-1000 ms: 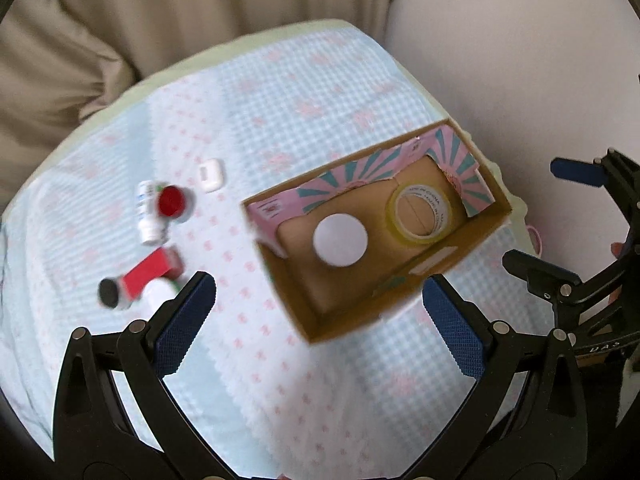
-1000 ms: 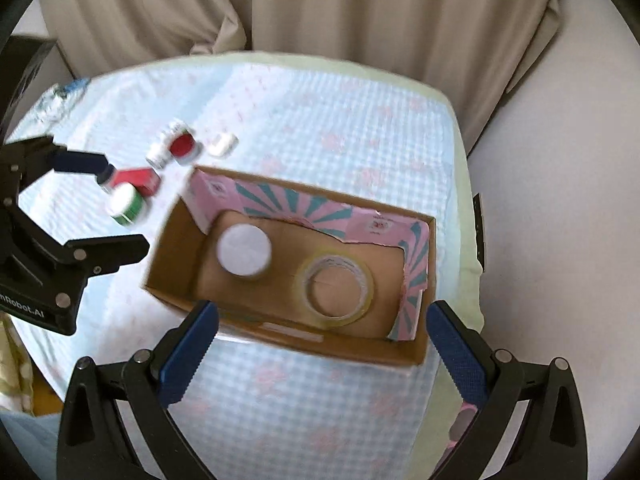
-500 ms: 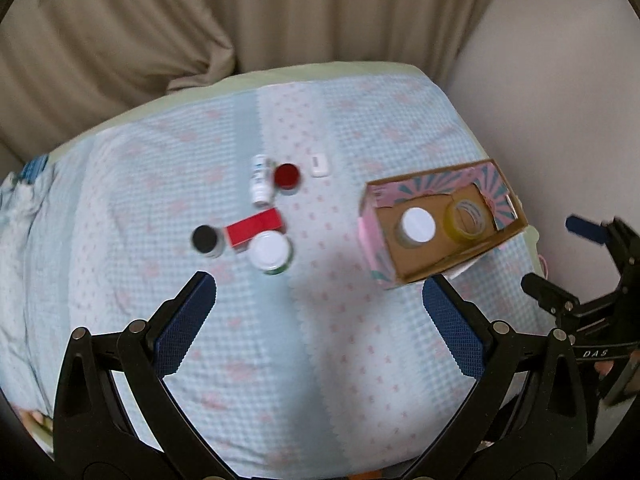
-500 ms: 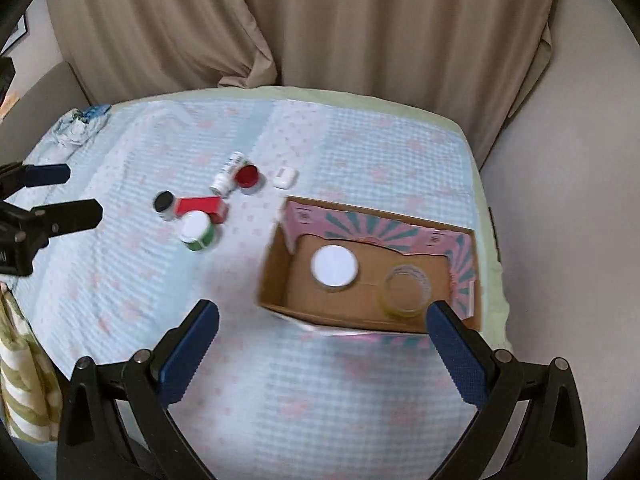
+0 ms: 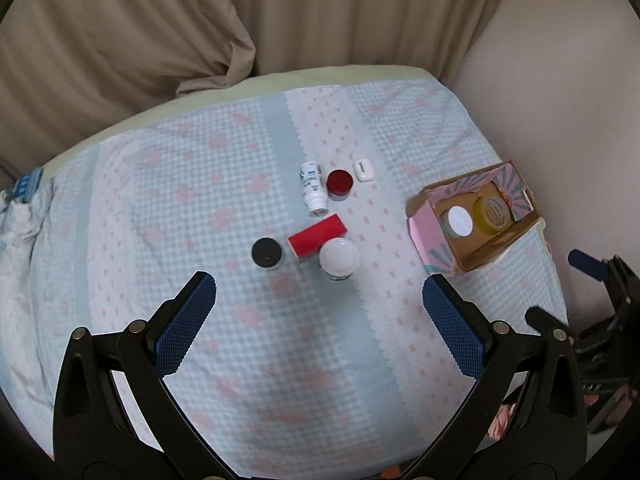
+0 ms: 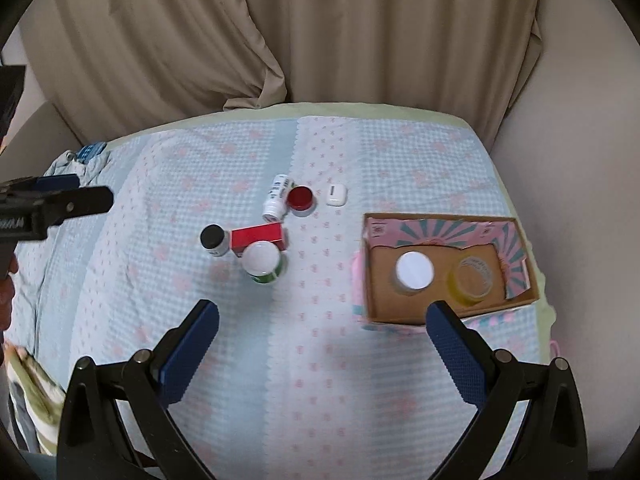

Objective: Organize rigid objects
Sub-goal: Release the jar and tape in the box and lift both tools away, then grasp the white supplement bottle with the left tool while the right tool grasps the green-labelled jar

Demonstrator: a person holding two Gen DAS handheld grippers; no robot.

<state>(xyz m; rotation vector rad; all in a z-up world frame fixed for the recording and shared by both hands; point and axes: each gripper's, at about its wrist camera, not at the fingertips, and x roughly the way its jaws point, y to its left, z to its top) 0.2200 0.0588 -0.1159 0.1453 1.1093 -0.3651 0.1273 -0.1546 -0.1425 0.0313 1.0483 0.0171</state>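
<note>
A cardboard box (image 6: 444,312) with pink patterned flaps sits at the right of the table and holds a white-lidded jar (image 6: 415,271) and a yellow tape roll (image 6: 474,278). Loose at the middle lie a white bottle (image 6: 277,196), a red-lidded jar (image 6: 301,198), a white case (image 6: 335,194), a red box (image 6: 258,236), a black-lidded jar (image 6: 213,239) and a white-lidded green jar (image 6: 263,261). The same cluster shows in the left wrist view around the red box (image 5: 316,236). My left gripper (image 5: 320,320) and right gripper (image 6: 320,340) are both open, empty, well above the table.
The table wears a light blue checked cloth (image 6: 320,360) with pink motifs. Beige curtains (image 6: 280,32) hang behind it. A crumpled blue item (image 6: 86,154) lies at the far left edge. The wall (image 6: 580,160) is close on the right.
Both grippers have pulled up and back from the box. The left view has swung left from the box to the loose cluster. Nothing on the table moved.
</note>
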